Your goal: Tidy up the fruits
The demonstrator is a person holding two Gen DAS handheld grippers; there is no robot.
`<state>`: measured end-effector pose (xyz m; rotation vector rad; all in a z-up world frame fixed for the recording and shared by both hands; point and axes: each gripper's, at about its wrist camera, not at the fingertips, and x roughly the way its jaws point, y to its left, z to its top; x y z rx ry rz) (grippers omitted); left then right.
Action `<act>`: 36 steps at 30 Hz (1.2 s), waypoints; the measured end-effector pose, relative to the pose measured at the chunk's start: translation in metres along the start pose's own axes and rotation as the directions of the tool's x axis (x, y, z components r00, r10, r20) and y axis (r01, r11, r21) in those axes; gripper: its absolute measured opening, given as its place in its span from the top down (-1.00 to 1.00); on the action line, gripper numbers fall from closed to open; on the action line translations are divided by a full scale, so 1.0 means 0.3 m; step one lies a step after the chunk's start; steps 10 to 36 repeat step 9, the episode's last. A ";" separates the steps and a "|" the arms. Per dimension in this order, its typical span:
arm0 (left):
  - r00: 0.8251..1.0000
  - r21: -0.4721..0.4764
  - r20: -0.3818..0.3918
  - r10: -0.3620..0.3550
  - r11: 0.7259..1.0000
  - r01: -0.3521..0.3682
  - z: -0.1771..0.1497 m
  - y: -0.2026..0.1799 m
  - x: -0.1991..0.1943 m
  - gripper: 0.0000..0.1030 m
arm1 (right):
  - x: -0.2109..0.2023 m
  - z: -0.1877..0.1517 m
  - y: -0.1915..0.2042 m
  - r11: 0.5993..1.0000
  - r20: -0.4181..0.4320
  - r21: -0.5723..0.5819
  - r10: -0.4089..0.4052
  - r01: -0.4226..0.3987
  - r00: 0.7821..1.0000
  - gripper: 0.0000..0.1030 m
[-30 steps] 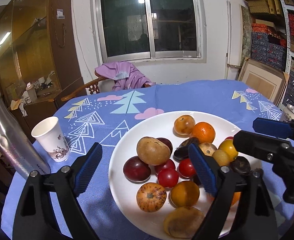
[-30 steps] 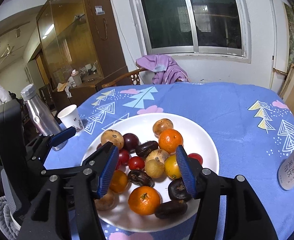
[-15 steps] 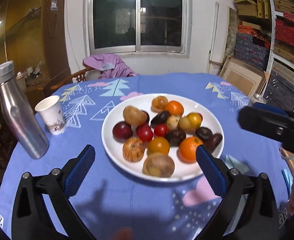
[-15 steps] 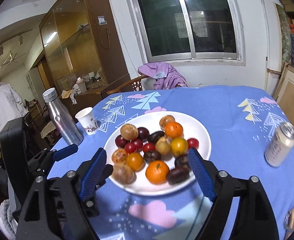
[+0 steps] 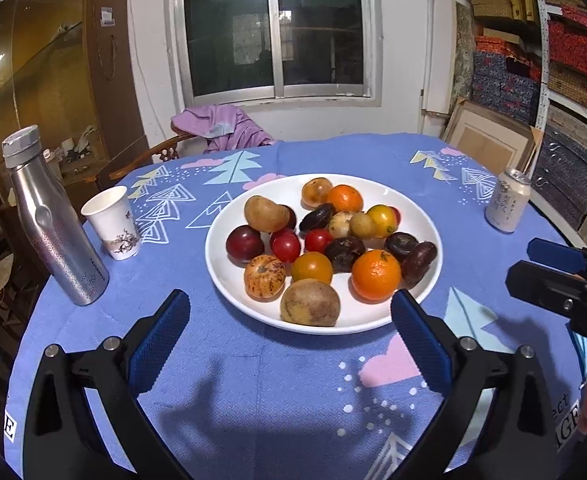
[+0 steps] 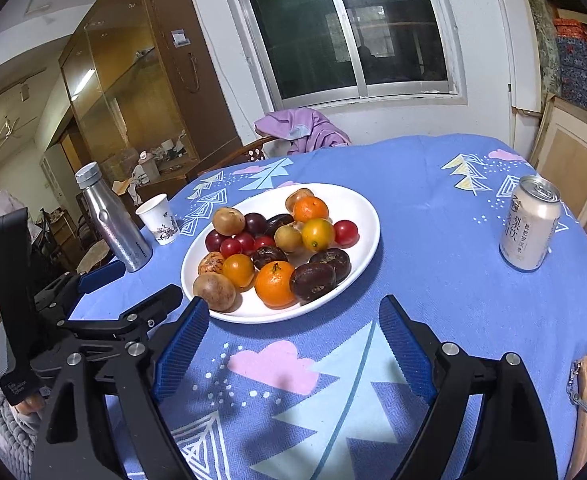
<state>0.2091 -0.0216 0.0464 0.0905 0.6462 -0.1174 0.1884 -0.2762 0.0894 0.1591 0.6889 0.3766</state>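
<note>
White plate (image 5: 429, 216): sits mid-desk on the blue patterned cloth, heaped with the fruits — oranges, dark plums, red tomatoes, brown russet ones.
Direction from fingers: ahead of and beyond both grippers; no fruit lies between either pair of fingers.
Left gripper (image 5: 289, 344): fingers spread wide, empty, aimed down at the plate's near rim; the brown fruit (image 5: 310, 308) lies almost dead centre ahead of it.
Right gripper (image 6: 291, 354): fingers wide and empty, pointing at bare cloth just short of the plate, which lies ahead and to its left.
Nearest fruit, right side: the big orange (image 6: 275, 284) and a dark plum (image 6: 313, 281) on the near rim.
Long axis: the plum's runs roughly across the right gripper's view, so, I judge, the fingers would have to turn to close across its short side.
Nearer hand: about equal — the left looks better centred.
Clutter: steel bottle (image 5: 53, 228) and paper cup (image 5: 111, 222) to the left, can (image 6: 529, 224) to the right, all well apart from the plate.
</note>
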 end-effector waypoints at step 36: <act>1.000 0.016 -0.014 0.006 1.000 -0.005 -0.018 -0.025 -0.024 -0.91 | 0.006 0.000 -0.008 1.000 -0.002 0.007 -0.018 0.018 1.000 -0.73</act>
